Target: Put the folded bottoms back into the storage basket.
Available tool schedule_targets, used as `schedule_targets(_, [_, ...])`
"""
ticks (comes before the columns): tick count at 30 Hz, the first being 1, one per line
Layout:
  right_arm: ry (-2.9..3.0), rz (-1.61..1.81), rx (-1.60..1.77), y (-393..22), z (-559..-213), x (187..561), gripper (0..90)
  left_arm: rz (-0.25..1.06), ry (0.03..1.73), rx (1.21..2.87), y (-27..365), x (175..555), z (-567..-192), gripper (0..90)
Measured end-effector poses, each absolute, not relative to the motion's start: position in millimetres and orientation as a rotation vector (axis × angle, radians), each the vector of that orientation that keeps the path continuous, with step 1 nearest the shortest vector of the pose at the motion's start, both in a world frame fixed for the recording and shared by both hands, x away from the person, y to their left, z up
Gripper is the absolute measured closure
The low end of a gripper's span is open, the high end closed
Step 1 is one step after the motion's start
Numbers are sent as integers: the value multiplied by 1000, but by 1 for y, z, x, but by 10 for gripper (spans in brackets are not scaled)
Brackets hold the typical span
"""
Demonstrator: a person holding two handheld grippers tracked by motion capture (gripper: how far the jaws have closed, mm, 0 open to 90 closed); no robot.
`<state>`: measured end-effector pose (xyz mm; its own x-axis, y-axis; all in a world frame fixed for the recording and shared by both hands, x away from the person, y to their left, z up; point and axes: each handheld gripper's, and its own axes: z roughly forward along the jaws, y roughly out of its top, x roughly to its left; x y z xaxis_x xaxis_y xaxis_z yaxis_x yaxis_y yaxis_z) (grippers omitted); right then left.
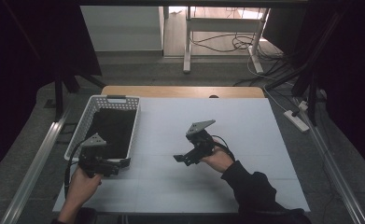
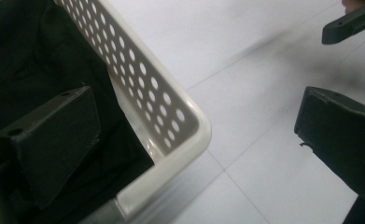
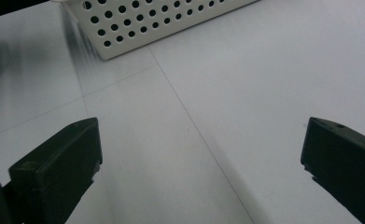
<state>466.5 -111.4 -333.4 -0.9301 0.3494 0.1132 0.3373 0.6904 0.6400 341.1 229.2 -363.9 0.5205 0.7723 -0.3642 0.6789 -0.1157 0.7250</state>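
Both grippers are held wide with nothing in them, the left gripper (image 1: 124,163) over the near corner of the white basket (image 1: 88,114) at the desk's (image 1: 245,121) left edge, where the black cloth (image 1: 114,130) inside should be reached slowly.

No text, label, brand, number or sign can be read in any of the views. The white perforated basket (image 1: 90,122) at the left edge of the bench (image 1: 245,140) is marked with nothing legible, and no print is borne by the bench surface. No marking can be made out on either hand-held gripper's jaws.
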Motion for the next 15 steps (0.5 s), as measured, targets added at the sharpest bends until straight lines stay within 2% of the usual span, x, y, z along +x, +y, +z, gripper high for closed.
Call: schedule_targets(15, [2875,1089,597,-128,-329,460,0,121,1226,1824,233,312,-372,0])
